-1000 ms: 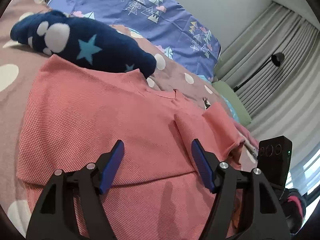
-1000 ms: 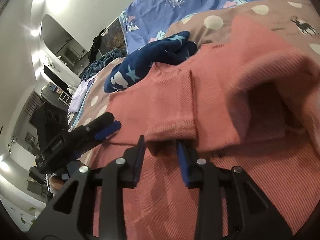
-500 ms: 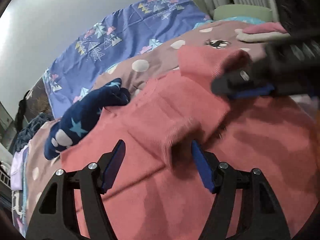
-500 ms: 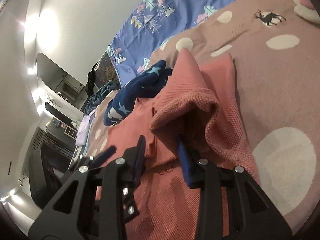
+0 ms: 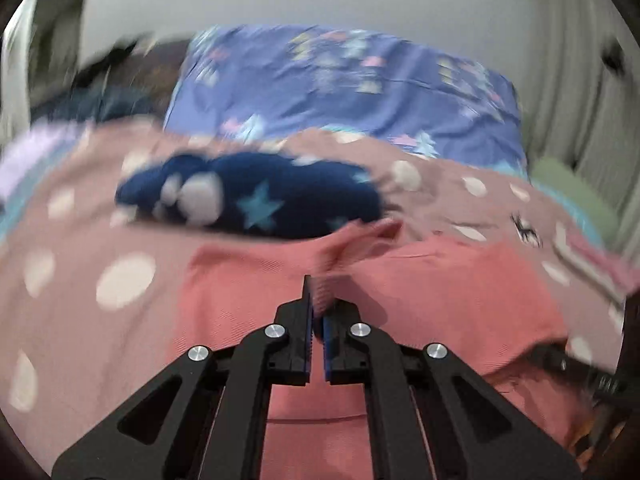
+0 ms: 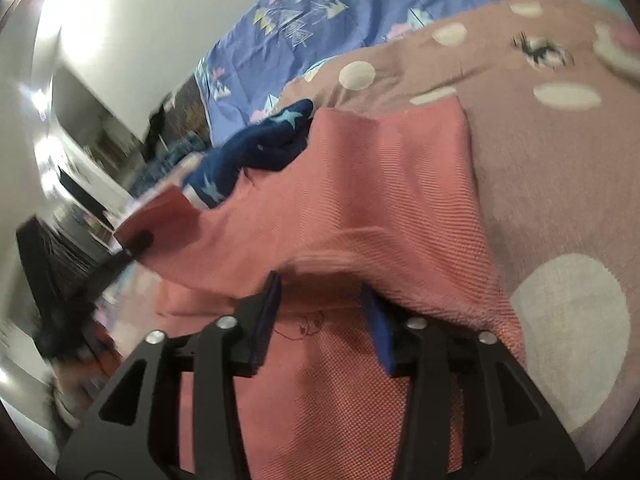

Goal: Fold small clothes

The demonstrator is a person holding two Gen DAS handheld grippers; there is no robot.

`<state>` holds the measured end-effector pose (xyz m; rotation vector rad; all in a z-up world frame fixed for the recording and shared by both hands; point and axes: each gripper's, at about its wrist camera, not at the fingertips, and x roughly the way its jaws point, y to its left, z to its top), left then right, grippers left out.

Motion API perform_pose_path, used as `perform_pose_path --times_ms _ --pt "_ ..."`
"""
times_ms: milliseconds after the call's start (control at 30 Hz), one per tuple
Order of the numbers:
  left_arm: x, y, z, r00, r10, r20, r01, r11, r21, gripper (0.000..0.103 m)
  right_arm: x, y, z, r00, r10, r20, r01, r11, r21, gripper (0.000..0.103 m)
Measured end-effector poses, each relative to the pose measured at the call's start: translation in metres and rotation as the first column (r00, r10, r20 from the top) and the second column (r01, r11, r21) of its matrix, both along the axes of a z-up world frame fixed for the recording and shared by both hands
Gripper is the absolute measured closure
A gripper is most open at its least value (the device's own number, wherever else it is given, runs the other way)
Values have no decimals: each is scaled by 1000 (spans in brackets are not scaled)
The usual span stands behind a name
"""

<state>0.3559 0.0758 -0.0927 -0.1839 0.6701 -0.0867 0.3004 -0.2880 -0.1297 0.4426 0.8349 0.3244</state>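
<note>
A salmon-pink knit top [image 5: 460, 292] lies on the bed, partly folded over itself; it also fills the right wrist view [image 6: 380, 208]. My left gripper [image 5: 316, 312] is shut on a pinch of the pink top's fabric, which rises between the blue pads. It shows at the left of the right wrist view, holding a lifted flap [image 6: 160, 216]. My right gripper [image 6: 320, 312] is open, its jaws apart over the pink fabric, with a folded edge lying just beyond the fingertips. Both views are motion-blurred.
A navy fleece garment with stars [image 5: 256, 196] lies just behind the pink top, also in the right wrist view [image 6: 256, 152]. The brown polka-dot blanket [image 5: 80, 248] covers the bed. A blue patterned pillow [image 5: 344, 88] stands at the back.
My left gripper has closed on the pink top's fabric and swung round. My right gripper has opened and let go of the fold, which now lies flatter.
</note>
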Motion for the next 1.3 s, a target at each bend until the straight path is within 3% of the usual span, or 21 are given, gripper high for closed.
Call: perform_pose_path --times_ms 67,167,333,433,500,533,633,700,800,867,900,967,1067,1133,1200,1233,1300 --pt "6 35 -23 997 28 -66 -36 991 -132 99 -4 17 2 999 30 32 -27 994 -105 40" --pt "4 55 -48 993 5 -117 -34 968 -247 97 -5 29 2 997 54 47 -45 983 -178 34" --pt "8 57 -57 990 -45 -137 0 949 -316 81 -2 25 -2 998 55 38 -49 987 -153 33" --pt "14 51 -56 987 -58 -147 14 960 -281 81 -3 27 -3 997 60 41 -52 985 -165 31" --pt "16 50 -54 989 -56 -140 18 965 -262 93 -4 29 -2 997 62 42 -54 984 -168 30" --pt "14 51 -49 991 -46 -123 13 966 -259 101 -4 28 -2 997 62 42 -54 985 -164 30" --pt "-4 55 -25 999 -26 -19 20 963 -269 101 -4 27 -3 997 62 41 -55 986 -158 30" --pt "-15 50 -10 1000 -12 24 16 983 -181 101 -4 27 -3 997 62 41 -55 985 -161 30" --pt "-9 40 -26 999 10 -53 -9 1000 19 94 -4 27 -3 997 64 40 -56 984 -169 29" --pt "-1 38 -47 989 52 -139 -35 992 121 81 -4 27 -3 997 64 40 -57 985 -166 29" --pt "0 40 -48 987 55 -148 -39 993 110 79 -4 28 -3 997 63 41 -56 984 -167 29" --pt "-6 46 -38 990 97 -102 -87 991 101 67 -4 27 -3 997 66 42 -58 986 -159 28" --pt "-20 44 -20 995 98 -13 -96 988 123 66 -6 29 -1 997 78 20 -74 983 -169 28" --pt "-25 37 -12 999 44 12 -45 993 111 66 -4 39 4 989 131 -62 -143 953 -268 28" --pt "-26 24 -13 999 -50 1 50 995 89 66 -8 49 13 971 190 -146 -231 906 -355 28" --pt "-25 19 -17 997 -70 -12 71 993 97 66 -10 50 17 963 213 -163 -258 901 -349 29" --pt "-14 3 -41 988 -114 -107 129 981 147 66 -18 39 38 963 247 -105 -265 932 -245 31"
